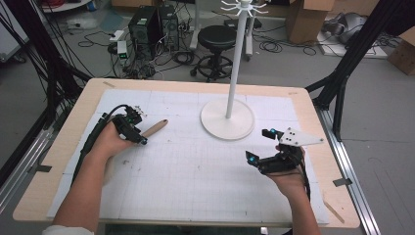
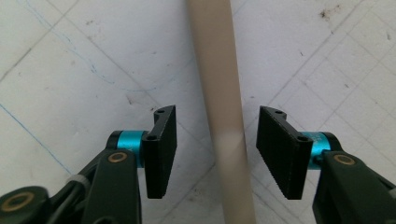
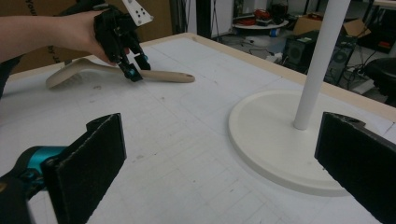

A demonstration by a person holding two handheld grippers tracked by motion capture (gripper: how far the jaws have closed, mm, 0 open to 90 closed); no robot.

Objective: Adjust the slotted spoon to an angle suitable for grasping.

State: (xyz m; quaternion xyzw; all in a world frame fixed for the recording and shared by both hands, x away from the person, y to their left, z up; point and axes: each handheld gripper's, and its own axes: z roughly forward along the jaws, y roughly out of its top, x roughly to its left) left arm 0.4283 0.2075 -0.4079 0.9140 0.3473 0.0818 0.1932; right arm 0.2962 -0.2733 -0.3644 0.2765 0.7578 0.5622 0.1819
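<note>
Beige wooden-handled brush lies on the white gridded worktop, its handle between the parted jaws of the left gripper; closing off-centre could roll it away.

Grey floor, black stool

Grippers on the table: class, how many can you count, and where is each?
2. The left gripper straddles the brush handle, jaws open; the right gripper hovers open near the stand's base.
</note>
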